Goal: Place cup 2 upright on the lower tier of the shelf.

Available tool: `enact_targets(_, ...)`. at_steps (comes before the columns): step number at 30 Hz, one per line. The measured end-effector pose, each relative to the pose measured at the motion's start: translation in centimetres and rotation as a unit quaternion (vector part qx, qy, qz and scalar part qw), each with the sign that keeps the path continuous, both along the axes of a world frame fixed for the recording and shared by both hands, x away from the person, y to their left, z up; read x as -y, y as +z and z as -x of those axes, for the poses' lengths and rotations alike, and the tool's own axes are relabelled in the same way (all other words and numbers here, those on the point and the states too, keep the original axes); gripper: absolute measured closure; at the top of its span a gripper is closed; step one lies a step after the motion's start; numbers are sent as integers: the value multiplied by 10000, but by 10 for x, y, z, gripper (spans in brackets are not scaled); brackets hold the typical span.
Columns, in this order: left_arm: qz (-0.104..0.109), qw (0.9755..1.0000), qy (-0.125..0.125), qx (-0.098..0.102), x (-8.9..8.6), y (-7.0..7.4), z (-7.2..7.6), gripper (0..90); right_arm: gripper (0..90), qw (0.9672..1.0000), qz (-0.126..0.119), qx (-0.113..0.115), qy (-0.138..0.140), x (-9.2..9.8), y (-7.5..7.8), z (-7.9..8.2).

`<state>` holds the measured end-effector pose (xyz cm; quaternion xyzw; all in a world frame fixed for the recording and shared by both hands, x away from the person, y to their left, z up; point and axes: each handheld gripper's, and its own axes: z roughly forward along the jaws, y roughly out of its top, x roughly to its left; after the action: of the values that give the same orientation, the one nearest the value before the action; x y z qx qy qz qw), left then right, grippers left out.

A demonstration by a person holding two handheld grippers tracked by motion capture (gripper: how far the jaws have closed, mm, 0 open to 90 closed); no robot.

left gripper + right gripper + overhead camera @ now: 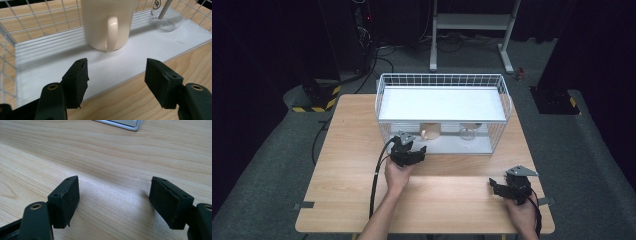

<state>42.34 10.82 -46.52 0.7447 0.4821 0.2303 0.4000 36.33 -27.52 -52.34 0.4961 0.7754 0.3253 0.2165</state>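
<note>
A cream mug (107, 25) stands upright on the white lower shelf (45, 65) of a wire rack (442, 80), its handle facing my left gripper (116, 72). That gripper is open and empty, hovering just in front of the shelf's edge, a short way from the mug. In the high view the mug (430, 131) sits under the rack's upper shelf, with my left gripper (412, 145) right before it. A clear glass (165, 17) with a stick in it stands to the mug's right. My right gripper (113, 195) is open over bare wood, near the table's front right (499, 186).
The wire rack's mesh walls (37, 22) close off the shelf's back and sides, and its front is open. A white upper shelf (442, 102) covers the mug and glass (468, 132) from above. The wooden table (347, 165) has room left and front.
</note>
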Motion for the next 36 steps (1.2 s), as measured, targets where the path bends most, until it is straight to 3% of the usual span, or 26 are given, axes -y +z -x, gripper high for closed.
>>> enact_targets(3,87,10000,42,13,-7,4,5,354,246,10000,-1,0,0,0,0,0)
enact_targets(19,73,9998,166,9,-35,12,24,348,246,10000,-5,-5,-7,0,0,0)
enact_targets(36,119,9998,180,-27,-50,14,39,331,246,10000,-3,-5,-8,0,0,0)
